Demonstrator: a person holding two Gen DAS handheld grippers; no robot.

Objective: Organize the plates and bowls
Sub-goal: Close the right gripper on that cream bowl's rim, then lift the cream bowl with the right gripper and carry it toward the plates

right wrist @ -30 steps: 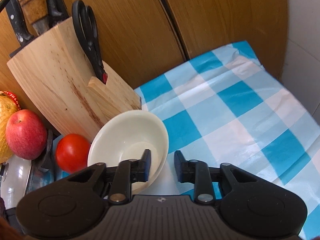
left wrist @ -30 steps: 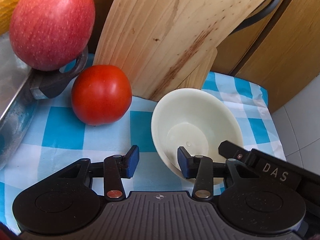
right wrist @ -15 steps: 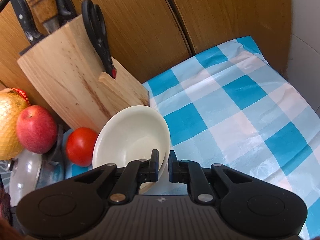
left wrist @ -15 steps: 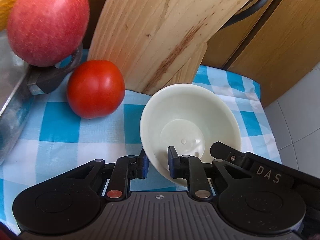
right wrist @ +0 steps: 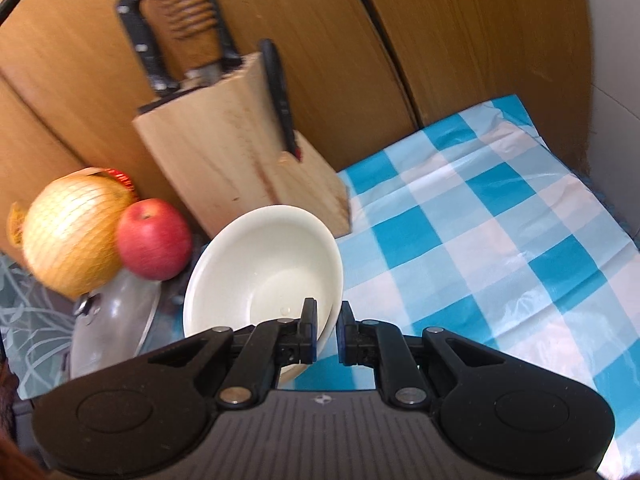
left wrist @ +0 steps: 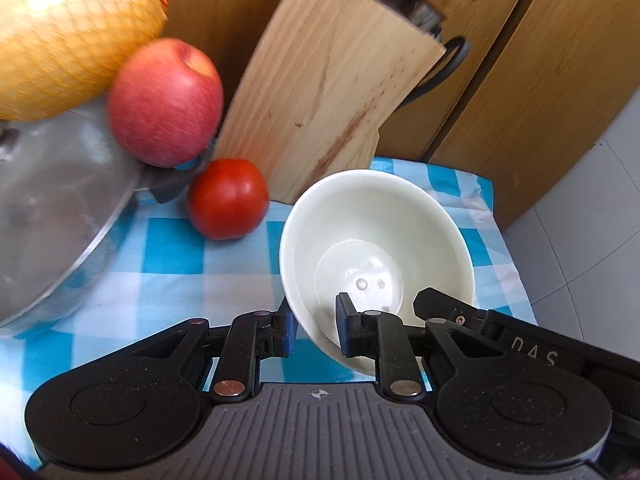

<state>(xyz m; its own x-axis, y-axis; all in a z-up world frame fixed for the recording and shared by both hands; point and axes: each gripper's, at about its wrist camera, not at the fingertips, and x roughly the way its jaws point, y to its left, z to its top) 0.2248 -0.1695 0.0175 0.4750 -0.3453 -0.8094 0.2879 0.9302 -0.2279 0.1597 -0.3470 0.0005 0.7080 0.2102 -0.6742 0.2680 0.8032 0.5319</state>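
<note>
Left wrist view, nearest plane: the left gripper (left wrist: 314, 330) has its two blue-padded fingers (left wrist: 286, 330) closed narrowly on the near rim of a cream bowl (left wrist: 376, 240), one finger outside the wall and one inside. The bowl is tilted, its open side turned toward the camera, with two small droplets on its inner base. Entering at lower right is the black body of the right gripper (left wrist: 520, 340) (lettering partly legible), which reaches the same bowl from its right side.

Right wrist view, nearest plane: the right gripper (right wrist: 328, 330) likewise pinches the bowl (right wrist: 260, 264) at its rim, left finger inside and right finger outside, the gap between them slim. The bowl is thus gripped by both tools and sits tipped above the blue-and-white checked cloth (right wrist: 500, 248); whether its underside touches the cloth cannot be told.

Middle plane: a red tomato (left wrist: 228, 198) lies on the cloth (left wrist: 168, 256) just left of the bowl, and beside it a metal pot lid (left wrist: 52, 208) leans at left.

Far plane: a red apple (left wrist: 166, 100) rests at the lid's upper edge, touching a netted yellow fruit (left wrist: 68, 28). A wooden knife block (left wrist: 332, 80) stands behind the bowl (knife handles (right wrist: 176, 52) project from its top), against wooden cabinet doors (right wrist: 460, 40)
</note>
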